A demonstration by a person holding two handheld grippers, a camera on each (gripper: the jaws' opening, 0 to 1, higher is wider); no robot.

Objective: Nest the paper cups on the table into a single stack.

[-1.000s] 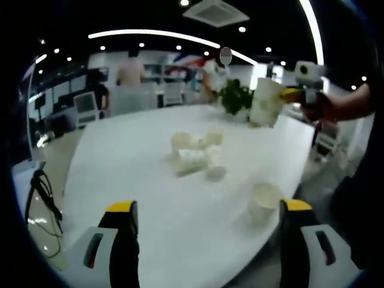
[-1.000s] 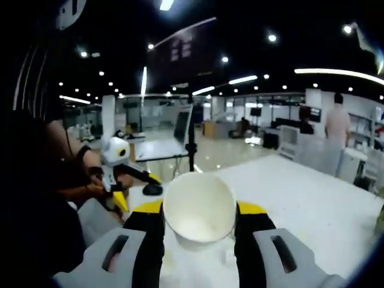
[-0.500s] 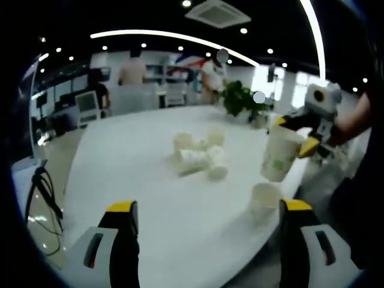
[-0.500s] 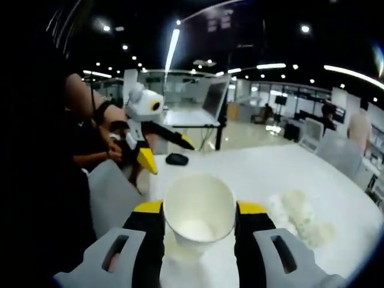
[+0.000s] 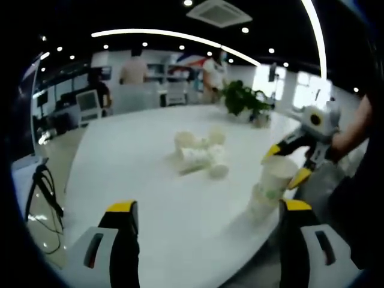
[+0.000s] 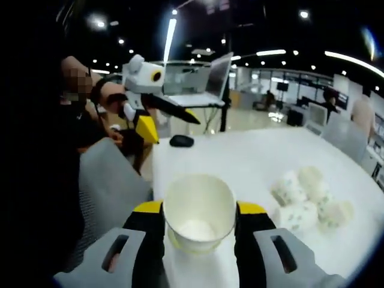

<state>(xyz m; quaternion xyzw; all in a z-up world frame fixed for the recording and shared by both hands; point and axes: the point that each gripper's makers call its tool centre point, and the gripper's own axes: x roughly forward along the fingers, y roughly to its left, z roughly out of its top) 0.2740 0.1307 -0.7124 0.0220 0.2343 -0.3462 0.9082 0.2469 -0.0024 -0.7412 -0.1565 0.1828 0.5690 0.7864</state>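
Observation:
My right gripper [image 6: 200, 210] is shut on a white paper cup [image 6: 200, 219], mouth up, with one jaw on each side. In the left gripper view that same gripper [image 5: 287, 163] holds the cup [image 5: 277, 177] tilted. The cup's base is at the mouth of a second cup [image 5: 259, 207] standing near the table edge. Whether it is seated inside, I cannot tell. A loose pile of several paper cups [image 5: 199, 153] lies mid-table, also seen as the pile [image 6: 307, 199]. My left gripper [image 5: 210, 207] is open over bare table, and is held by a hand as the left gripper [image 6: 171, 123].
The white table [image 5: 132, 162] is round, with a potted plant [image 5: 243, 99] at its far side. A computer mouse [image 6: 181, 141] and a laptop [image 6: 204, 84] sit at the table end. A grey chair back [image 6: 111, 192] stands close by. People stand in the background.
My right gripper has carried its cup down from high above the table to the cup standing by the table edge. The left gripper's view has barely shifted.

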